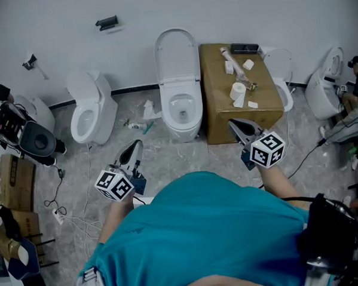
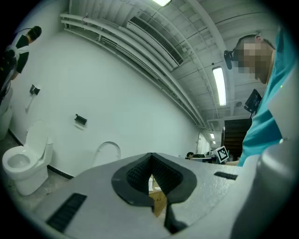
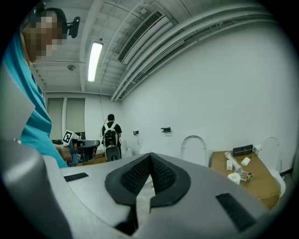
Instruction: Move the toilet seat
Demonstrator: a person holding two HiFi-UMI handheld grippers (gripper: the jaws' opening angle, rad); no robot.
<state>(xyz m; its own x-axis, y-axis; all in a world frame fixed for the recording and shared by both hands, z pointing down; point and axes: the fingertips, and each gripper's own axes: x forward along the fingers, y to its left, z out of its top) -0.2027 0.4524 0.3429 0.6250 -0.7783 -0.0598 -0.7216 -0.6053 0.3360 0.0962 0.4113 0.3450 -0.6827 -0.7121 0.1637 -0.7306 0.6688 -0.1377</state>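
Grey speckled floor runs up to a white wall, where the middle toilet (image 1: 182, 112) stands with its toilet seat (image 1: 176, 50) tipped up against the wall. Just right of that toilet sits a cardboard box (image 1: 222, 116) carrying a paper roll (image 1: 239, 93). Left of it lie scraps of litter (image 1: 143, 120), then another toilet (image 1: 90, 111). My left gripper (image 1: 134, 150) and right gripper (image 1: 238, 128) hover in front of the middle toilet — both pressed together, pinching nothing — well apart from the seat.

A toilet (image 1: 182, 112) stood against the wall (image 1: 160, 9), its seat (image 1: 176, 53) upright behind the bowl. A cardboard box (image 1: 217, 77) stood just right of it, with a paper roll (image 1: 238, 93) on the box near its front edge. A second toilet (image 1: 90, 111) stood to the left.
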